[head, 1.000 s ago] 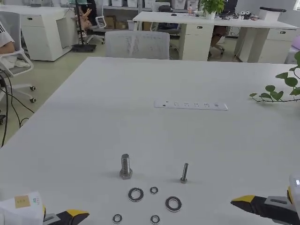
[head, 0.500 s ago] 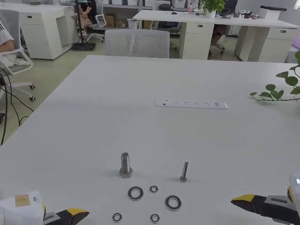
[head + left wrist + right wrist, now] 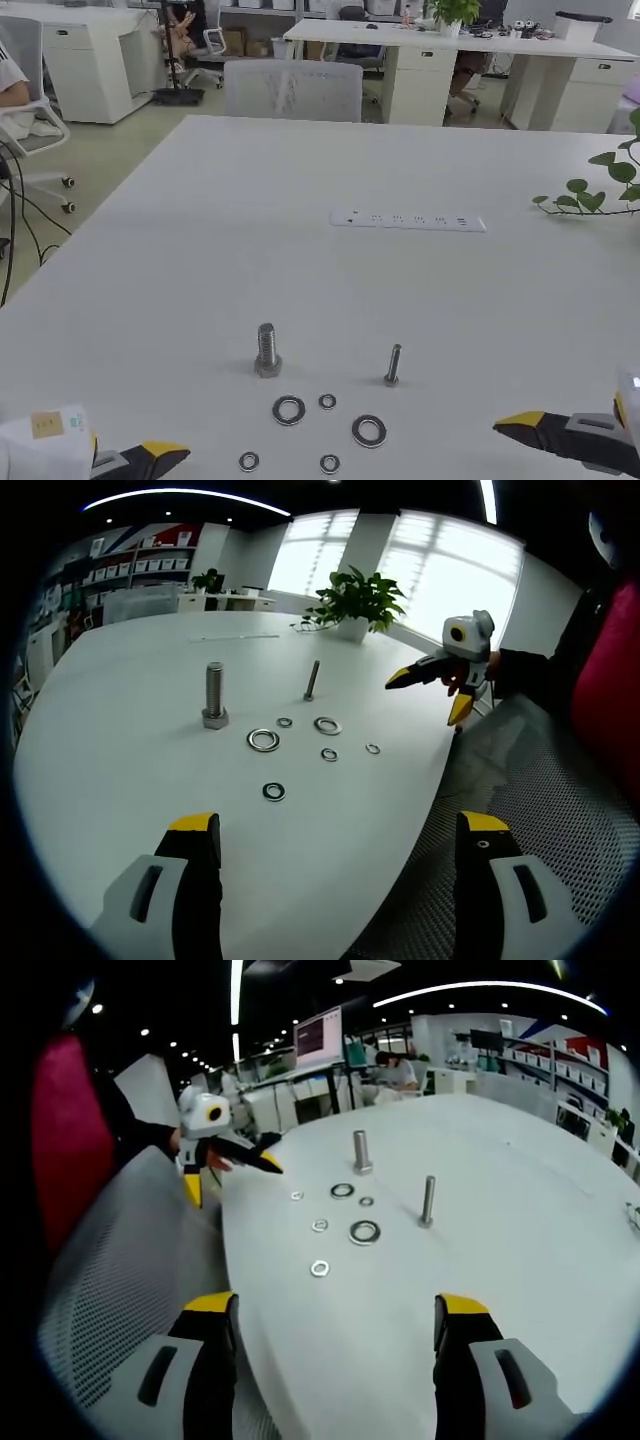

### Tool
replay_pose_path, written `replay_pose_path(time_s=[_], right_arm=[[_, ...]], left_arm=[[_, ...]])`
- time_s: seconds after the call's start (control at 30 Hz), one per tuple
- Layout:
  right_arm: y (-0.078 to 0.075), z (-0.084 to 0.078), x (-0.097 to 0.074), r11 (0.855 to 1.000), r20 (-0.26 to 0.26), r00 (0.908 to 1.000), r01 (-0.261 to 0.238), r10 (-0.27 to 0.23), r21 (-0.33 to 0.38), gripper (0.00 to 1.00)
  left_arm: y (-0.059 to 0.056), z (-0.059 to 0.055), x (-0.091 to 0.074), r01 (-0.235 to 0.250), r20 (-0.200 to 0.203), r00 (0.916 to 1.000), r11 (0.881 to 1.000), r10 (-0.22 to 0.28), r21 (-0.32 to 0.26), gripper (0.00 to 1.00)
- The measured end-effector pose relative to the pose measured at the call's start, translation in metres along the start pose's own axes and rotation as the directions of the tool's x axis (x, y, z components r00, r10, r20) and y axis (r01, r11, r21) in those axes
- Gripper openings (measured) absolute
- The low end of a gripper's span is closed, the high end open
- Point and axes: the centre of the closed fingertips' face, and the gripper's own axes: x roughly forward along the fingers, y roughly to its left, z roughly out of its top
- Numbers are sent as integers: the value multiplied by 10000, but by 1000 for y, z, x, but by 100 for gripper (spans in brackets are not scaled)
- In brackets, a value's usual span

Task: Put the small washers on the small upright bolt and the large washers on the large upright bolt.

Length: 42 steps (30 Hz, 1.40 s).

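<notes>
On the white table (image 3: pixel 200 260) a large bolt (image 3: pixel 266 350) and a thinner small bolt (image 3: pixel 393 365) stand upright. Several washers lie in front of them, among them two large washers (image 3: pixel 288 409) (image 3: pixel 369 431) and small washers (image 3: pixel 327 401) (image 3: pixel 249 461). The left gripper (image 3: pixel 150 458) hovers at the near left edge, apart from the parts. The right gripper (image 3: pixel 560 435) hovers at the near right. In the left gripper view my left gripper (image 3: pixel 335 825) is open and empty, facing the large bolt (image 3: pixel 213 695). My right gripper (image 3: pixel 336 1305) is open and empty, facing the small bolt (image 3: pixel 427 1200).
A white power strip (image 3: pixel 408 222) lies mid-table behind the bolts. A plant's leaves (image 3: pixel 600 190) reach in from the right. A grey chair (image 3: pixel 292 92) stands at the far edge, with office desks beyond.
</notes>
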Motion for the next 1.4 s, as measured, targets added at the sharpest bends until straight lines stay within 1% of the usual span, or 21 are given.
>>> replay_pose_path(time_s=[0.23,0.53,0.73,0.9,0.97,1.0,1.03,1.2,1.27,1.37,1.4], right_arm=[[-3,9,2,9996,-112,9999,-86,83,-285,81],[-4,20,8,9964,-468,9984,-365,329,-770,80],[-4,33,14,9904,-717,9959,-643,558,-1223,80],[-3,43,22,9834,-901,9933,-864,726,-1596,79],[-3,45,25,9801,-1034,9912,-997,828,-1715,78],[-2,46,29,9759,-1219,9883,-1137,919,-1864,78],[-2,46,30,9743,-1261,9876,-1173,940,-1924,78],[0,51,39,9612,-1688,9783,-1572,1202,-2268,77],[0,53,42,9569,-1815,9753,-1675,1257,-2371,76],[-2,56,48,9469,-2151,9674,-1890,1340,-2600,74],[-2,57,50,9442,-2177,9668,-1912,1339,-2683,74]], left_arm=[[0,2,-1,-61,85,9999,10000,61,-6,98],[2,6,-2,-196,330,9993,9998,195,9,98],[3,10,-5,-316,576,9978,9995,316,-5,98],[4,11,-7,-400,678,9969,9992,400,-10,98],[5,12,-8,-452,736,9963,9990,452,-18,98],[5,12,-9,-463,752,9961,9989,464,-19,98],[6,12,-9,-477,761,9960,9989,477,-23,98],[6,12,-11,-584,866,9945,9983,584,-27,98],[6,13,-11,-605,916,9939,9982,608,-63,98],[7,14,-12,-661,982,9929,9978,665,-79,97],[7,14,-12,-685,1011,9925,9976,689,-80,98]])
